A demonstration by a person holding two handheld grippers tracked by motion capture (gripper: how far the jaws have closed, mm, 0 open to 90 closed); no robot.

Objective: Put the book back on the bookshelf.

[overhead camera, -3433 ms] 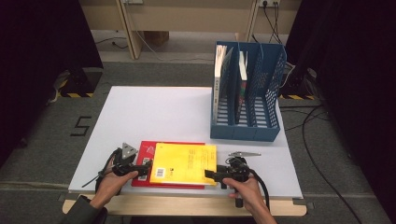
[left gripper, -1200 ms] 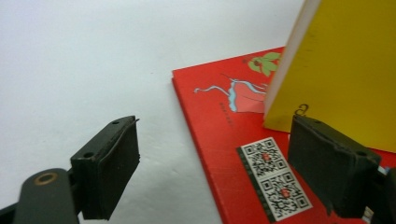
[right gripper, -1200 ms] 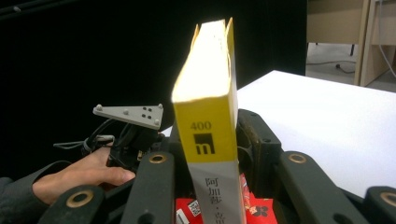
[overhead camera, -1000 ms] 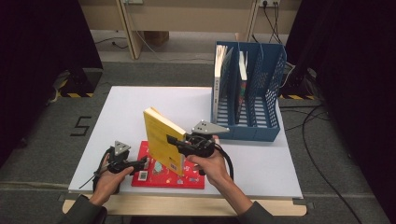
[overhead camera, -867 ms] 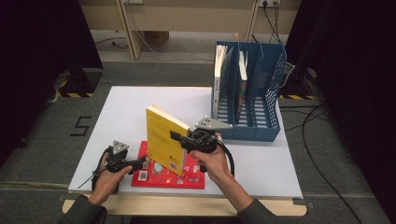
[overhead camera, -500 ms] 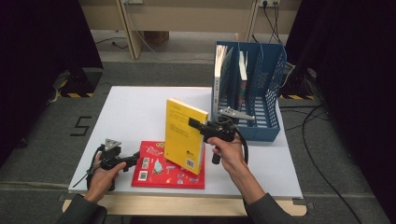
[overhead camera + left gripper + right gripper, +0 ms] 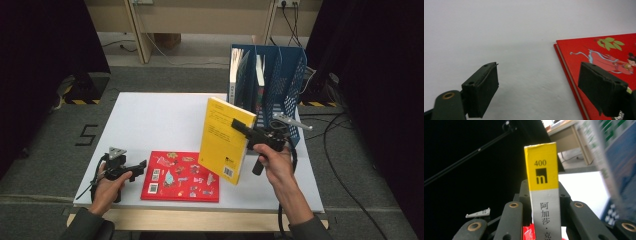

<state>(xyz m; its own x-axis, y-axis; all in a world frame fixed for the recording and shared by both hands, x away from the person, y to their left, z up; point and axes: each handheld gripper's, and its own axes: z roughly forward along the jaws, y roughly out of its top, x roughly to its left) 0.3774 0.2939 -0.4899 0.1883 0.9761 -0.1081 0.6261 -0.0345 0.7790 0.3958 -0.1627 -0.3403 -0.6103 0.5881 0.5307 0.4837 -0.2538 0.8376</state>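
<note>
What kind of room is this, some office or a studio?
Probably a lab or recording set, not an ordinary office: a bare white table ringed by black curtains, cables on the floor, and a person moving a yellow book with a hand-held gripper.

Two grippers are showing: the left gripper (image 7: 142, 165) and the right gripper (image 7: 236, 123). One yellow book (image 7: 226, 140) is standing up. One red book (image 7: 181, 177) is lying flat. One blue rack (image 7: 285, 80) is sitting behind.

Yellow book (image 7: 224, 139) with grey-white spine, red illustrated book (image 7: 181, 176), perhaps perforated blue rack (image 7: 280, 80)
</note>
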